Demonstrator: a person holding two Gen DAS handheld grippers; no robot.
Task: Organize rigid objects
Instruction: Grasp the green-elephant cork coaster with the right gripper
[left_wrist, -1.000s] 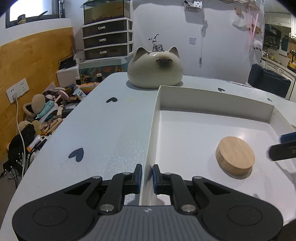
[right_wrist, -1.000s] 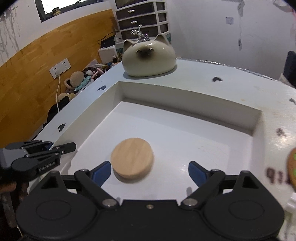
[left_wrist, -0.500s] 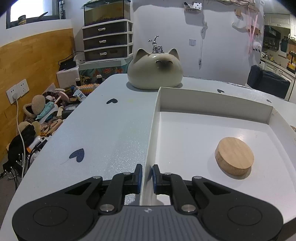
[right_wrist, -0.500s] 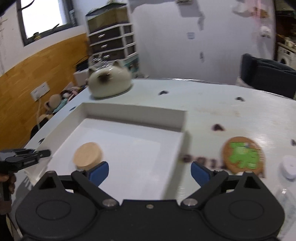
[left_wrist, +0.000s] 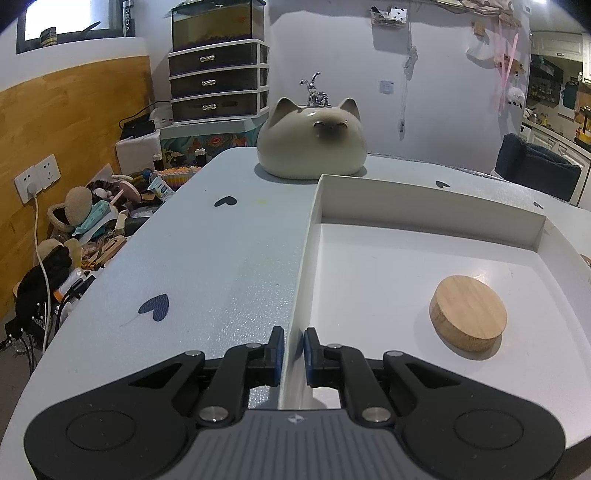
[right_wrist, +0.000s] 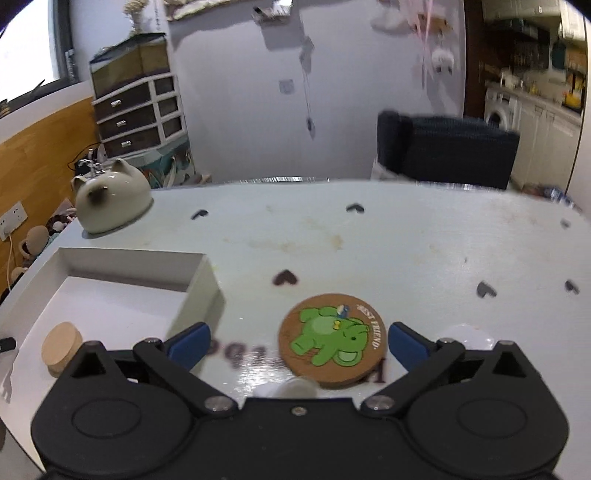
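A white tray (left_wrist: 432, 218) lies on the table, and a round wooden disc (left_wrist: 467, 317) rests flat on its floor at the right. My left gripper (left_wrist: 293, 354) is shut on the tray's left wall (left_wrist: 304, 258), one blue pad on each side of it. In the right wrist view the disc (right_wrist: 61, 347) shows at the far left, inside the tray (right_wrist: 199, 291). My right gripper (right_wrist: 297, 343) hangs over the bare table right of the tray, its jaws opening wide. A round cork coaster with a green elephant (right_wrist: 332, 339) lies on the table between them, untouched by the pads.
A cream cat-shaped ceramic (left_wrist: 312, 144) stands on the table behind the tray's far left corner. A small white object (right_wrist: 465, 332) lies right of the coaster, another (right_wrist: 291, 387) just in front of it. Clutter (left_wrist: 92, 229) fills the floor beyond the table's left edge.
My right gripper swung right, from over the wooden disc in the tray to over the coaster on the table, and its jaws widened. The left gripper kept its hold on the tray wall.
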